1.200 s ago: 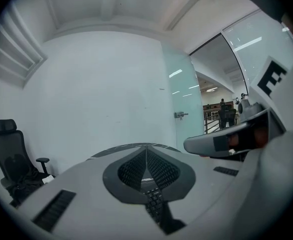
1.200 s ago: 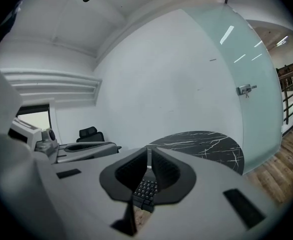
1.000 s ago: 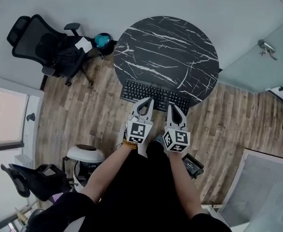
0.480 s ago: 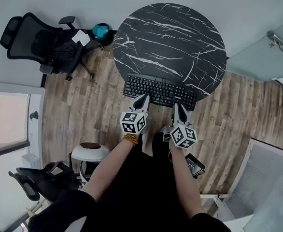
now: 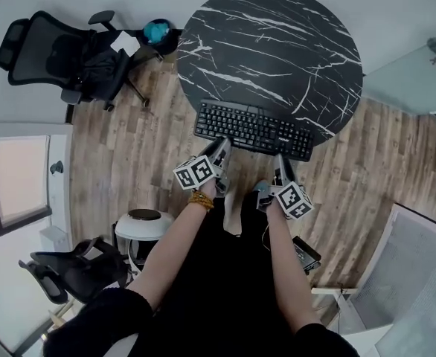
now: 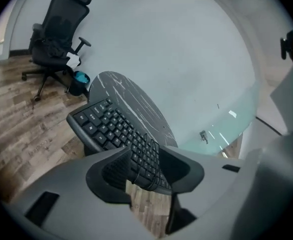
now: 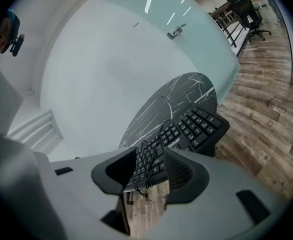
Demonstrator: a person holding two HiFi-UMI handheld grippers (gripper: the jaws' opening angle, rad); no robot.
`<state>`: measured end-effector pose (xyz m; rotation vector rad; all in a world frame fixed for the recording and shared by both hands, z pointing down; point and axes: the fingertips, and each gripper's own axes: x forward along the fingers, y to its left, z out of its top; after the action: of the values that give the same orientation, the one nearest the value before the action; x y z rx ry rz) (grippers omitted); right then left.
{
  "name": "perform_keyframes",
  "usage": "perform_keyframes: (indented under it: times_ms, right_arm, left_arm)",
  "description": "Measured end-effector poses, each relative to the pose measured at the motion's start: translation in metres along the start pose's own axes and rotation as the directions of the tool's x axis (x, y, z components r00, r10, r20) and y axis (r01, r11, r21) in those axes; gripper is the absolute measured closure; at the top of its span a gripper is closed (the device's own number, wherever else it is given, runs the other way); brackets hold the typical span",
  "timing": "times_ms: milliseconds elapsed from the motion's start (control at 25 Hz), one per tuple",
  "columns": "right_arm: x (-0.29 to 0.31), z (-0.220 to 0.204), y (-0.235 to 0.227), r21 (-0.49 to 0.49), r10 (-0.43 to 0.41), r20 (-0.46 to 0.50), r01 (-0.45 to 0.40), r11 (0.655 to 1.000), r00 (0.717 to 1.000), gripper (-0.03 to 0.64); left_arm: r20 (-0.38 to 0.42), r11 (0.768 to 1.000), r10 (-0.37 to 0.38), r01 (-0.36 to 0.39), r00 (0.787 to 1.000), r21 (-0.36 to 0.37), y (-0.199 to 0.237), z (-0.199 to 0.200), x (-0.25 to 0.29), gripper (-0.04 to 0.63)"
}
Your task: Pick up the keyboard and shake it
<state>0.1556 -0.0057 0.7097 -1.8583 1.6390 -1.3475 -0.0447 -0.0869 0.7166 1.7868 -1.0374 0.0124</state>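
A black keyboard [image 5: 254,129] lies on the near edge of the round black marble table [image 5: 277,43], partly overhanging it. A thin black cable [image 7: 154,154] loops across its keys. My left gripper [image 5: 219,149] sits at the keyboard's near edge toward its left half. My right gripper [image 5: 281,168] is at the near edge toward the right half. Both sets of jaws are opening. In the left gripper view the keyboard [image 6: 106,121] shows through the gap of the left gripper [image 6: 146,166]. In the right gripper view the keyboard [image 7: 196,126] lies just beyond the right gripper [image 7: 149,169]. No pad presses on it.
A black office chair [image 5: 54,50] and a teal bin [image 5: 157,30] stand at the far left on the wood floor. A white round stool [image 5: 143,227] and a second chair [image 5: 69,270] are near my left side. A frosted glass wall [image 5: 419,73] runs along the right.
The head view has shifted, so the table and keyboard sit higher in the frame. Both grippers stay at the keyboard's near edge, and their marker cubes have turned outward.
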Motion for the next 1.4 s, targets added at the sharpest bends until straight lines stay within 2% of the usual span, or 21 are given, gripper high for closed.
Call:
perform_keyframes:
  times_ms: [80,160,240,320,400,640,800,1000,1240,1320,1400]
  right_arm:
    - [0.003,-0.007,-0.007,0.057,-0.004,-0.004,0.005,0.998,1.0,0.449]
    - [0.005,-0.015,-0.017,0.135,-0.005,-0.013,0.007,0.991,1.0,0.428]
    - [0.007,-0.02,-0.029,0.206,-0.013,-0.012,0.015,0.979,1.0,0.408]
    - [0.009,-0.021,-0.041,0.259,-0.034,-0.004,0.034,0.965,0.999,0.402]
    - [0.011,-0.021,-0.054,0.297,-0.059,0.003,0.056,0.953,0.998,0.396]
    - [0.016,-0.013,-0.082,0.37,-0.126,0.036,0.104,0.923,0.991,0.396]
    - [0.021,-0.02,-0.091,0.383,-0.133,0.027,0.113,0.917,0.991,0.39]
    - [0.024,-0.015,-0.1,0.451,-0.143,0.086,0.09,0.888,0.986,0.387]
    - [0.031,-0.01,-0.107,0.451,-0.161,0.077,0.11,0.886,0.984,0.388]
    - [0.032,-0.009,-0.105,0.456,-0.14,0.082,0.088,0.885,0.987,0.394]
    - [0.033,-0.006,-0.1,0.463,-0.116,0.095,0.059,0.884,0.989,0.466]
  left_arm:
    - [0.025,0.994,-0.023,0.026,0.999,-0.105,0.008,-0.003,0.0,0.408]
    - [0.069,0.973,-0.028,0.043,0.997,-0.228,0.023,-0.004,-0.001,0.379]
    - [0.119,0.945,0.006,0.033,0.993,-0.324,0.043,-0.004,-0.003,0.366]
    - [0.157,0.925,0.043,0.02,0.987,-0.38,0.061,-0.003,-0.007,0.36]
    - [0.168,0.919,0.057,0.014,0.984,-0.395,0.07,-0.002,-0.007,0.357]
    - [0.165,0.921,0.049,0.019,0.985,-0.388,0.075,0.006,0.005,0.356]
    - [0.163,0.917,0.065,0.006,0.985,-0.398,0.079,0.002,0.017,0.356]
    - [0.207,0.902,0.08,0.017,0.975,-0.431,0.082,0.006,0.024,0.357]
    - [0.19,0.902,0.093,-0.002,0.977,-0.432,0.082,0.002,0.026,0.357]
    - [0.195,0.897,0.092,0.003,0.977,-0.441,0.082,0.003,0.025,0.357]
    - [0.199,0.896,0.089,0.009,0.976,-0.445,0.081,0.005,0.025,0.368]
